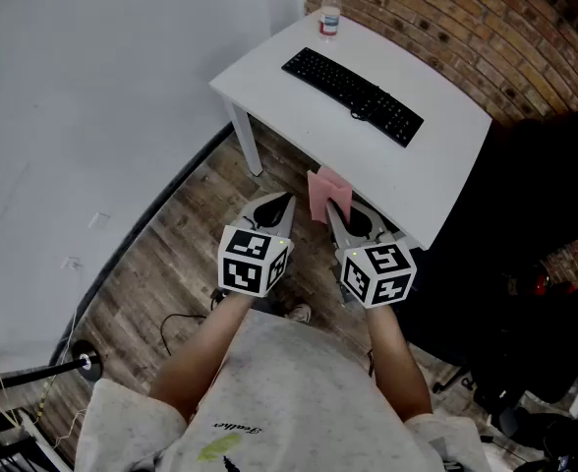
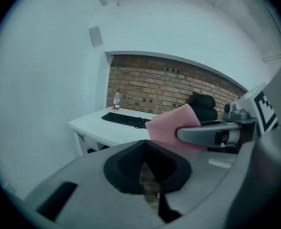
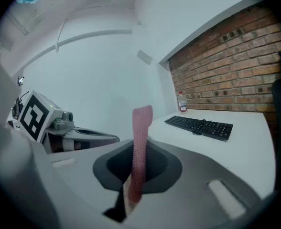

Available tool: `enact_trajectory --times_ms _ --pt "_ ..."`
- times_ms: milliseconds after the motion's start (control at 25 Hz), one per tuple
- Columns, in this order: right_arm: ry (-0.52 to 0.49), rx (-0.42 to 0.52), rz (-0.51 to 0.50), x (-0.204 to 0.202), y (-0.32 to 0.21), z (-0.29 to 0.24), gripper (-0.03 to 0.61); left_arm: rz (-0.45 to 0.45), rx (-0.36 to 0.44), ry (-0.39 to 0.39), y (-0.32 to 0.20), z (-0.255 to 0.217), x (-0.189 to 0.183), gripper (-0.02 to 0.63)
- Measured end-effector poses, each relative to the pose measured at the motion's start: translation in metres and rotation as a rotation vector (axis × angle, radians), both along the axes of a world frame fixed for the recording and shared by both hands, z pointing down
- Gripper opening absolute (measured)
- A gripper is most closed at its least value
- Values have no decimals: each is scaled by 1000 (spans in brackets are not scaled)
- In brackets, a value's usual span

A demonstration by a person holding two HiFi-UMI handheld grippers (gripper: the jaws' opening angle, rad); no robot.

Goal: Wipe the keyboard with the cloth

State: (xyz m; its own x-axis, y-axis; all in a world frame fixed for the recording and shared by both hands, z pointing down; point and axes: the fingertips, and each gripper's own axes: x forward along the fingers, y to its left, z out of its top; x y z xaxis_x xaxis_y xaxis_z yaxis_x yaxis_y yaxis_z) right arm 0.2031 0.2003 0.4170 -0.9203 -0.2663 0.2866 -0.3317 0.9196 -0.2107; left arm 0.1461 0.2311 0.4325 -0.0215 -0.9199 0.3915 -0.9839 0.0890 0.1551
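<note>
The black keyboard (image 1: 353,94) lies across the white table (image 1: 289,126), well ahead of both grippers. My right gripper (image 1: 330,210) is shut on a pink cloth (image 1: 322,190) that stands up out of its jaws, near the table's front edge and above the wooden floor. In the right gripper view the cloth (image 3: 143,120) rises from the right gripper (image 3: 138,151), with the keyboard (image 3: 200,126) far off to the right. My left gripper (image 1: 281,205) hangs beside it, shut and empty. The left gripper view shows the left gripper (image 2: 145,147), the cloth (image 2: 171,125) and the keyboard (image 2: 126,119).
A water bottle (image 1: 330,13) stands at the table's far corner by the brick wall (image 1: 466,18). A black office chair (image 1: 540,224) sits to the right of the table. White walls close in the left side, and cables lie on the floor (image 1: 171,264).
</note>
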Motion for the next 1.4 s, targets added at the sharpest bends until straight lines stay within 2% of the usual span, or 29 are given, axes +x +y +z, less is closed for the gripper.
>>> enact_trajectory --times_ms 280,640,1040,1400 --pt "-12 -23 -8 -11 -9 2 20 6 -7 17 -10 4 -7 -8" --pt "18 -38 12 -56 -55 12 20 29 -15 47 -60 13 -55 -8" --pt "52 -65 88 -135 -119 10 21 117 -29 79 -133 10 -136 -8" --pt "65 -82 154 -219 -161 6 21 173 -32 102 -178 7 -222 -8"
